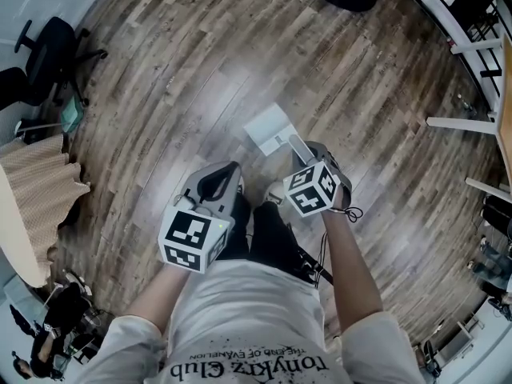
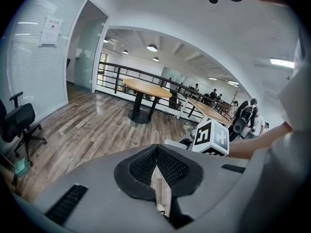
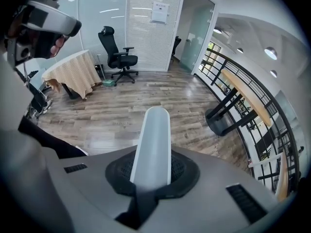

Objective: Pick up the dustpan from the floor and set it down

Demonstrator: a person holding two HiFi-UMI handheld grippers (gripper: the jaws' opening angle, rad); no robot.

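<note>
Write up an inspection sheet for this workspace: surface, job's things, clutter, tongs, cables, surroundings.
surface: glossy wood-plank floor.
job's things: white dustpan, its pan low ahead of the person's feet; whether it touches the floor cannot be told.
clutter: small green thing on the floor beside the black office chair.
tongs: right tongs shut on the dustpan's handle; left tongs shut, nothing between them.
cables: thin black cord looping at the right wrist.
surroundings: cloth-covered table, round wooden table, black railing.
</note>
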